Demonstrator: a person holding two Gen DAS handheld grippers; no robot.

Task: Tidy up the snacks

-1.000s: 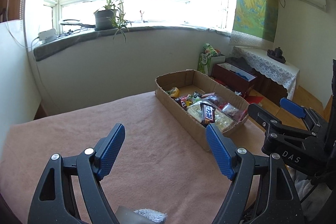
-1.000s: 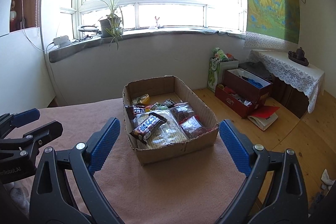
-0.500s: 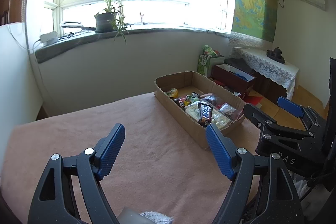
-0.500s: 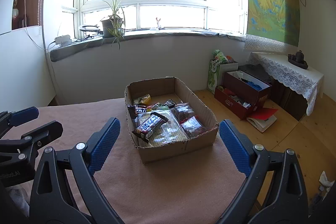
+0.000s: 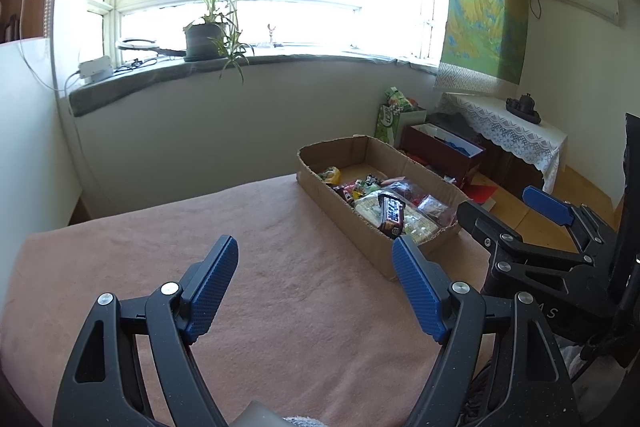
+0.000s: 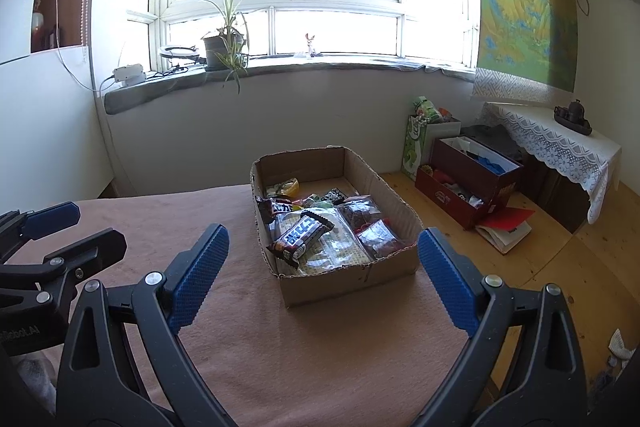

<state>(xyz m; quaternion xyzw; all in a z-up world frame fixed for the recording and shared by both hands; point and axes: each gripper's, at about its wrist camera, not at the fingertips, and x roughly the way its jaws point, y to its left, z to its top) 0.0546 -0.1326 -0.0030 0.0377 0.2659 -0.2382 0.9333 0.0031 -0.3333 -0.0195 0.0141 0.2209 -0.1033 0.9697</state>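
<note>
An open cardboard box [image 6: 392,203] sits on the far right part of a table covered in a pink-brown cloth [image 6: 248,339]. It holds several wrapped snacks, with a dark chocolate bar [image 6: 300,235] lying on top. The box also shows in the left wrist view [image 5: 328,195], with the same bar [image 5: 390,213]. My left gripper [image 5: 314,279] is open and empty above the bare cloth, left of the box. My right gripper [image 6: 322,267] is open and empty, in front of the box. Each gripper shows at the edge of the other's view.
The cloth-covered table [image 5: 280,267] ends at a wall under a window sill with a potted plant [image 6: 224,43]. On the wooden floor to the right stand a red box [image 6: 468,183], a green bag [image 6: 420,135] and a lace-covered side table [image 6: 560,143].
Both grippers have drawn back slightly from the box and risen a little. The box and snacks have not moved. Both stay open.
</note>
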